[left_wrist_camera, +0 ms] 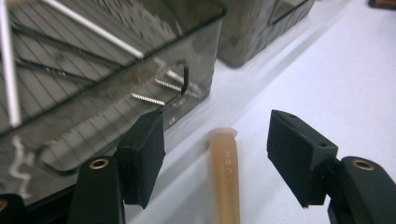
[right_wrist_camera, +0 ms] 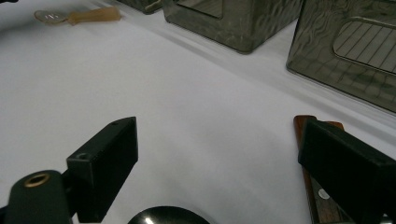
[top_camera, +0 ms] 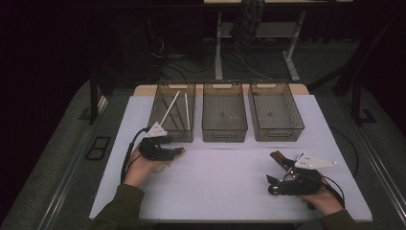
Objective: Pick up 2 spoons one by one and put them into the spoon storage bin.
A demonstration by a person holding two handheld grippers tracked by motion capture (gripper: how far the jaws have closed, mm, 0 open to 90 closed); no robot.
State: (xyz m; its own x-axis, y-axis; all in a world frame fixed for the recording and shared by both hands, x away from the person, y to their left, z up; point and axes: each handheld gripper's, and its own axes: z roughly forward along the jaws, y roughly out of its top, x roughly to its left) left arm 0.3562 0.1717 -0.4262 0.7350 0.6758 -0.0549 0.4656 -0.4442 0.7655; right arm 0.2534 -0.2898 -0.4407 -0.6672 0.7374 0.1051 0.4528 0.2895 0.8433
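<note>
At the near edge of the white table [top_camera: 230, 191], a person's right gripper [right_wrist_camera: 219, 158] rests low with its jaws spread wide and nothing between them; a wood-handled utensil [right_wrist_camera: 322, 196], apparently a knife, lies against the right jaw's outer side, and a dark rounded object [right_wrist_camera: 168, 215], perhaps a ladle bowl, sits just under the gripper, too cropped to name for certain. Further in, the left gripper [left_wrist_camera: 217, 156] straddles the tan handle of a small spoon [left_wrist_camera: 225, 172] lying flat on the table just in front of the left bin [top_camera: 172, 112]; its jaws stand partly open on either side of the handle, neither pad touching it, a stance that looks set for a pinch across the narrow grip. From the right gripper view the same spoon shows with its clear bowl pointing away from the bins. Beyond, three smoky translucent bins stand in a row along the far side of the table, seemingly as sorting trays: the left one holds two thin white sticks [top_camera: 178, 109] leaning across it, while the middle bin [top_camera: 224, 112] and right bin [top_camera: 275, 112] look empty apart from their ribbed floors.
</note>
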